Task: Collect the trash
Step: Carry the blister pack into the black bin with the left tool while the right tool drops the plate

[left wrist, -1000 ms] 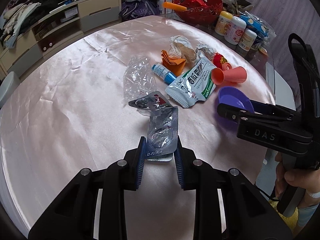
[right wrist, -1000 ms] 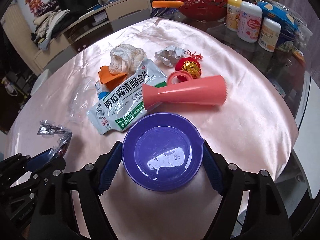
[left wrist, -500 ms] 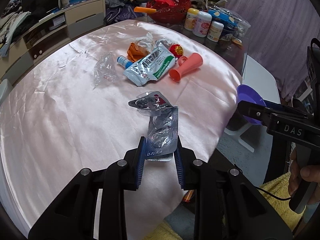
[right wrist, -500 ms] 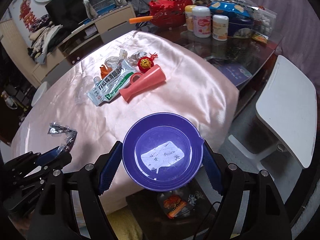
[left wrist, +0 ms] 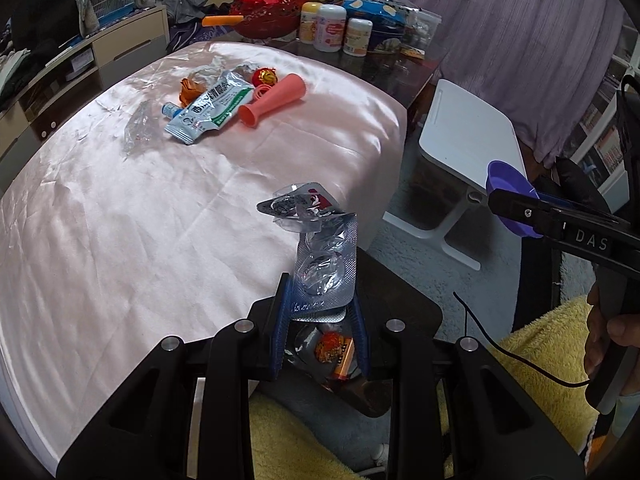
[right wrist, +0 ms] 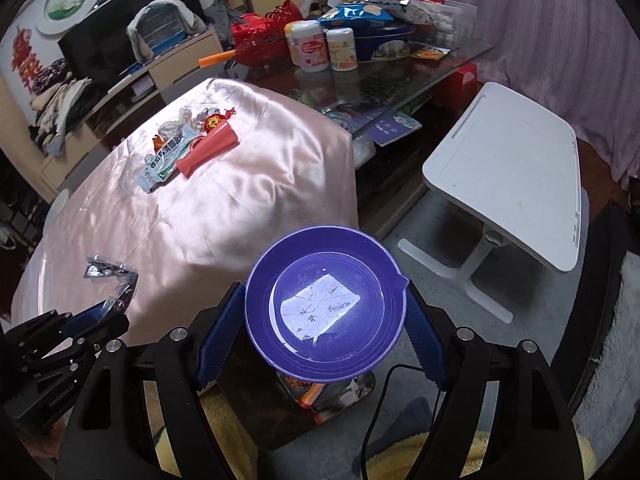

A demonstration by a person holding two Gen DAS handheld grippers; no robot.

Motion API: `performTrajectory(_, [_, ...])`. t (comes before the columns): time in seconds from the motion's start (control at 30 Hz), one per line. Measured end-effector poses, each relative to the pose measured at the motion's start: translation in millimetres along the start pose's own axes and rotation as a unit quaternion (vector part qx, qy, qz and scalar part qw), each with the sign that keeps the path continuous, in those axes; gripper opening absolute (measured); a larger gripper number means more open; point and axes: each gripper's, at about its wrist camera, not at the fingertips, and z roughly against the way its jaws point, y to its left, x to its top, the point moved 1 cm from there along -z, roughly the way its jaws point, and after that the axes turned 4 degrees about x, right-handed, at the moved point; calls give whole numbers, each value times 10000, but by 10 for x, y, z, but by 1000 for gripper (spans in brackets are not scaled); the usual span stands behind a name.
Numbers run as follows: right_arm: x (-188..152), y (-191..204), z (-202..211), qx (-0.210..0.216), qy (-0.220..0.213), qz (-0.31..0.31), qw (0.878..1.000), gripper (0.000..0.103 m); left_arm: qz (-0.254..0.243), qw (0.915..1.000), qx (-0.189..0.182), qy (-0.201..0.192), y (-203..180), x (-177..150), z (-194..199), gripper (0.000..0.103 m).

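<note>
left gripper (left wrist: 320, 320) clenched on blister pack (left wrist: 324, 272), off table edge above dark bin (left wrist: 400, 320) | right gripper (right wrist: 324, 328) clamps purple bowl (right wrist: 326, 304) over bin | tip: centre each over opening before letting go

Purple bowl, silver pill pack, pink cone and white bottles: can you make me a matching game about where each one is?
Things:
1. round purple plastic bowl
2. crumpled silver blister pill pack
3. salmon-pink plastic cone
4. white plastic bottles with pale lids

Places:
A. lying on the shiny pink tablecloth
B. standing on the dark glass table
C. held in the right gripper
D. held in the left gripper

Pairs: 1-C, 2-D, 3-A, 4-B
</note>
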Motion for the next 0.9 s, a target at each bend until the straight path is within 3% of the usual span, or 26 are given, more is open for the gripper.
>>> performTrajectory(0.3, [-359, -241, -110, 25, 309, -241, 9992, 78, -192, 9990, -250, 314, -267, -345, -322, 26])
performTrajectory(0.5, [-616, -230, -418, 320, 775, -351, 9959, 78, -288, 9961, -344, 758, -349, -613, -659, 26])
performTrajectory(0.7, [-754, -185, -686, 618, 1128, -518, 9903, 78, -317, 9922, -363, 1149, -385, -725, -973, 26])
performTrajectory(0.9, [-765, -144, -791, 708, 1253, -575, 9879, 79, -369, 9913, -319, 1222, -400, -703, -1078, 26])
